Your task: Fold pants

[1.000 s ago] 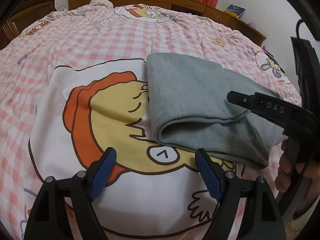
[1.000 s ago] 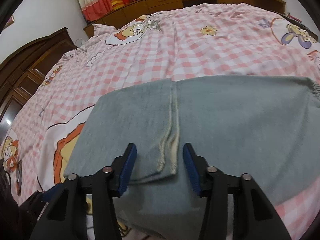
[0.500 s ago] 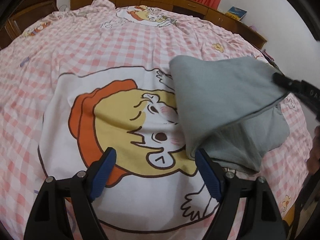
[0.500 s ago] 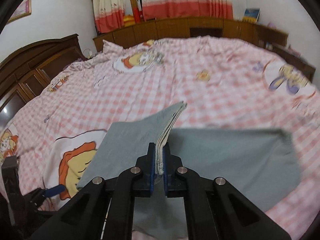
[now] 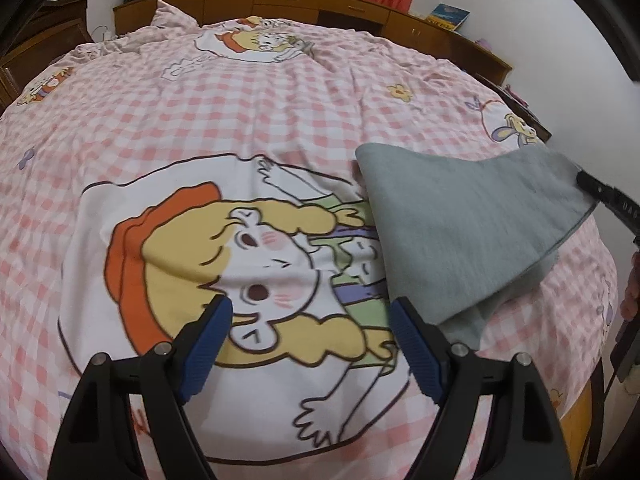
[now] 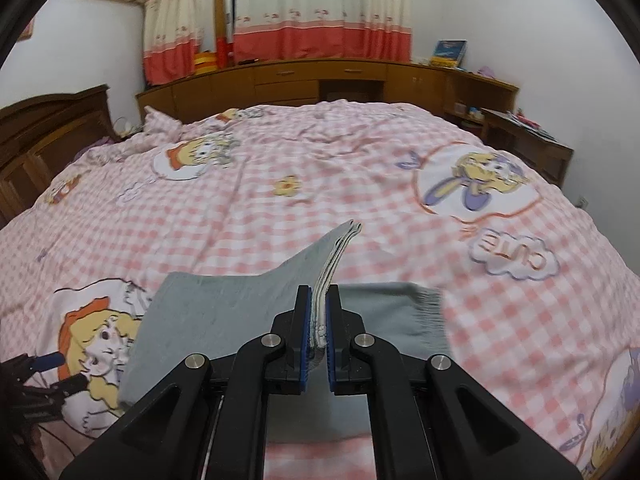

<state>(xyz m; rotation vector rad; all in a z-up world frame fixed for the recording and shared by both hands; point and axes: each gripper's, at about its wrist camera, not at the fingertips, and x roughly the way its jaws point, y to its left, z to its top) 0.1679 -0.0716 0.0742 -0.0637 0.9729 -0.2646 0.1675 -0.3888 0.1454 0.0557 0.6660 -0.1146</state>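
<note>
We have the grey pants (image 6: 224,312) clamped in the right gripper (image 6: 318,320): its jaws are closed down on a stacked edge, several layers thick with pale hem stitching showing between the blue pads, and they have just been closing onto that edge. The cloth rises out of the jaws and runs ahead to a lifted corner, while the rest drapes down to the left of the jaws and onto the bed (image 6: 280,160). To the right of the jaws and below them a second grey layer lies flat on the pink checked cover, ending in a ribbed band.

The left gripper (image 5: 310,344) stands wide open with nothing between its jaws; only the cartoon print of the bed cover lies under them. From there the pants (image 5: 460,232) sit ahead and to the right of the jaws, close to the right finger but not between the pads, and their top layer is pulled up toward the right gripper's black tip at the frame's edge.

We judge the fabric soft, light and limp: it sags wherever it is unsupported, so one pinch point lets the fold slump and skew. It does not look slippery, and the layers seem to hold together in the pinch. The best hold is a hemmed or ribbed edge, taking all layers at once; a second hold at the far corner of the same edge would probably keep the fold square.
</note>
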